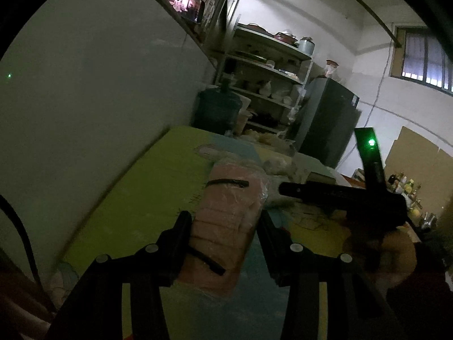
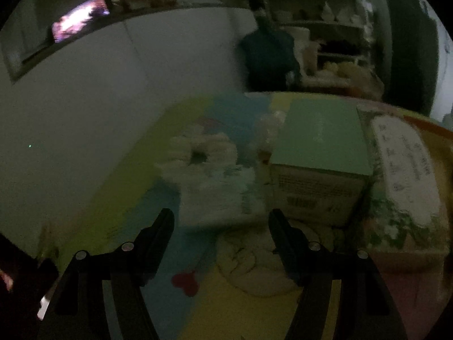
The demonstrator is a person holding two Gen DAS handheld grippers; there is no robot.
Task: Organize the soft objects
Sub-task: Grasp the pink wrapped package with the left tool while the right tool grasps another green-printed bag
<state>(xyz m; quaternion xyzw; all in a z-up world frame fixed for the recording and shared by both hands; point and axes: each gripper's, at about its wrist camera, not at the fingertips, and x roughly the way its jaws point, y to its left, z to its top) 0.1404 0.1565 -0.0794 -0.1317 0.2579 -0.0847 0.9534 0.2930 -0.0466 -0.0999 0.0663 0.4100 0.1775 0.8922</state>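
Note:
My left gripper (image 1: 225, 221) is shut on a pink folded cloth bundle (image 1: 226, 221) wrapped in clear plastic with dark straps, held over the colourful table mat (image 1: 136, 198). My right gripper (image 2: 220, 221) is open and empty, its jaws apart just in front of a pale plastic-wrapped soft pack (image 2: 220, 192). Behind that pack lies a white fluffy rolled item (image 2: 203, 153). The right gripper also shows in the left wrist view (image 1: 286, 189), dark, to the right of the pink bundle. The room is dim and the right view is blurred.
A green-topped cardboard box (image 2: 320, 147) stands right of the soft pack, with a printed white packet (image 2: 407, 164) further right. A wall (image 1: 99, 99) runs along the table's left edge. Shelves (image 1: 269, 70), a water jug (image 1: 218, 107) and a dark fridge (image 1: 325, 119) stand behind.

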